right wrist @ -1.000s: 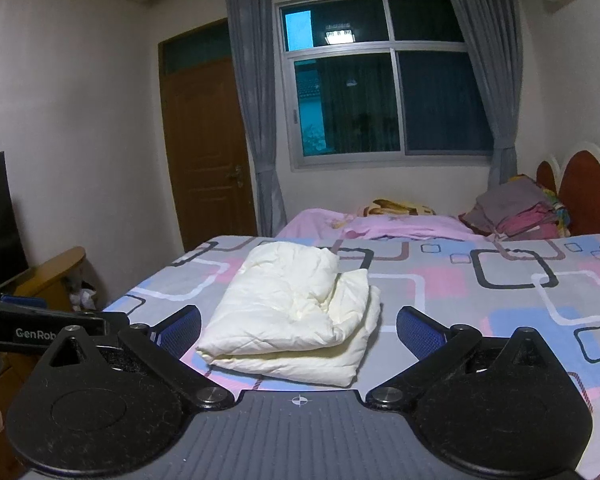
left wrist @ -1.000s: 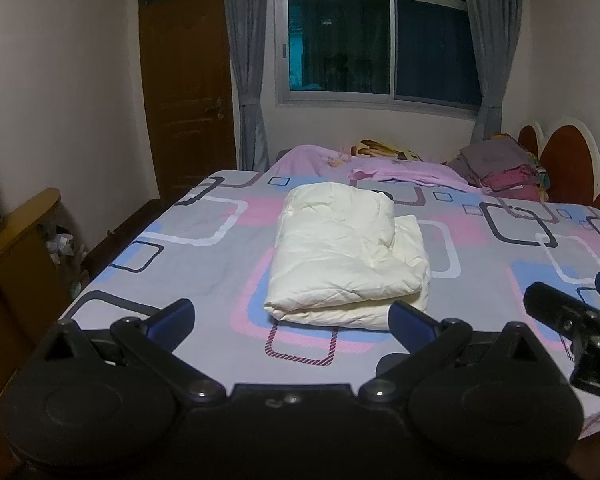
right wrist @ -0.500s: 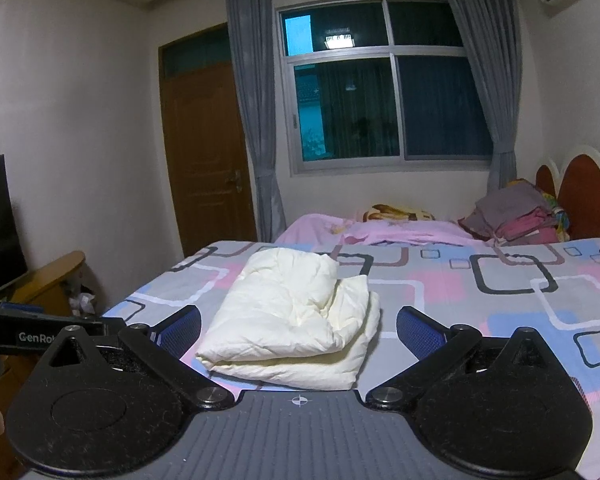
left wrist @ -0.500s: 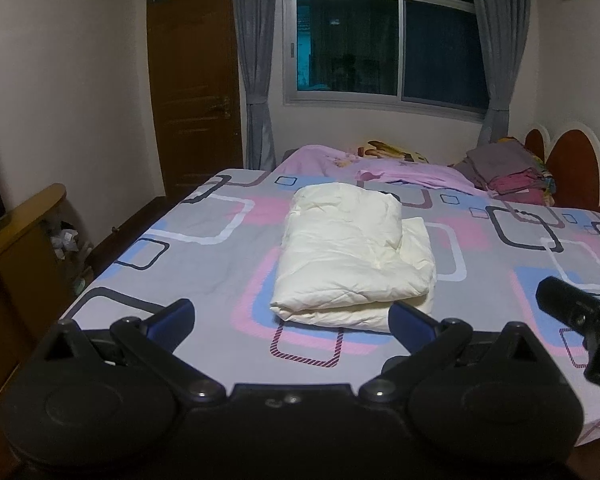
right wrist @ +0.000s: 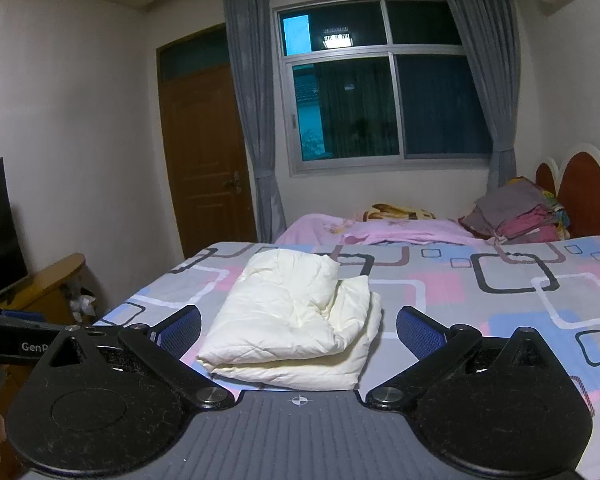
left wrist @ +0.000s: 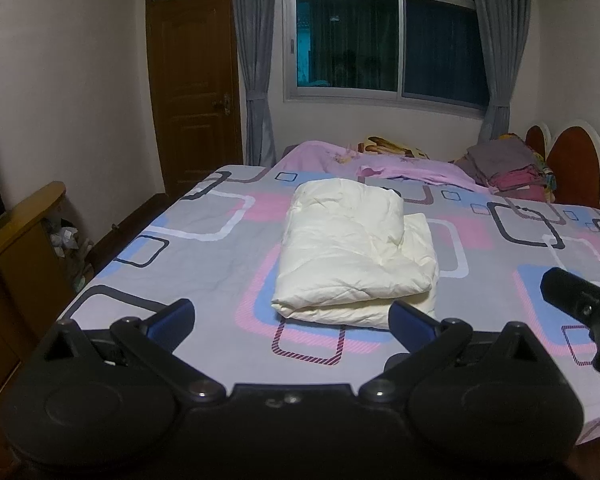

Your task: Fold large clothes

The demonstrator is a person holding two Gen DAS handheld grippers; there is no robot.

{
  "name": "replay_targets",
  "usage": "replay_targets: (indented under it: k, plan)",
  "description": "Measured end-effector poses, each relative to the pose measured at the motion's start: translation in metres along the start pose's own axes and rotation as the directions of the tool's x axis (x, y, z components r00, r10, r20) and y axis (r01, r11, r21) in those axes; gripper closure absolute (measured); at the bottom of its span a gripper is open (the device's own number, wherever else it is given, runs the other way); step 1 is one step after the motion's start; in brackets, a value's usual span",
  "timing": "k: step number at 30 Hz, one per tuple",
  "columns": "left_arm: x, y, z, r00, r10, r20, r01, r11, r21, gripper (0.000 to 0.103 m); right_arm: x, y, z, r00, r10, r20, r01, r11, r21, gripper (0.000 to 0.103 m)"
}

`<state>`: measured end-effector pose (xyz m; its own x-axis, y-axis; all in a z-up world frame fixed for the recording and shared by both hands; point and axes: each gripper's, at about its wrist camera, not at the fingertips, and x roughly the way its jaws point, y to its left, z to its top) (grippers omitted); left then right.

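Observation:
A cream padded garment [left wrist: 352, 252] lies folded into a thick bundle on the patterned bed sheet [left wrist: 204, 248]. In the right wrist view the same bundle [right wrist: 296, 316] sits just beyond the fingers. My left gripper [left wrist: 292, 320] is open, held back near the bed's front edge, nothing between its blue pads. My right gripper [right wrist: 298, 328] is open too, raised above the sheet, clear of the garment. The right gripper's black body [left wrist: 580, 304] shows at the right edge of the left wrist view.
A pink blanket [left wrist: 380, 164] and a stack of folded clothes [left wrist: 508, 168] lie at the bed's far side by the headboard [left wrist: 572, 168]. A wooden cabinet [left wrist: 24, 264] stands left of the bed. A door [left wrist: 196, 92] and a curtained window [left wrist: 384, 40] are behind.
Both grippers have drawn back and tilted up slightly from the bed; the folded garment has not moved.

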<state>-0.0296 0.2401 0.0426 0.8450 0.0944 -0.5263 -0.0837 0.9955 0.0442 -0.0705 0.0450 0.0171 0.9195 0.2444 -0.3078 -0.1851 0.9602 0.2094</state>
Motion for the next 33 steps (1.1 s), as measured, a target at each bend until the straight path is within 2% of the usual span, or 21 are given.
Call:
replay_targets:
  k: [26,33]
  plan:
    - [0.011,-0.007,0.006,1.0,0.002,-0.021,-0.002,1.0,0.002,0.0,0.007,-0.016,0.002,1.0,0.001,-0.01,0.0,1.0,0.016,0.0]
    - [0.023,-0.013,0.007,0.999,-0.011,-0.042,0.013,0.999,0.038,0.0,0.014,-0.019,-0.001,1.0,0.002,-0.027,-0.002,1.0,0.022,0.0]
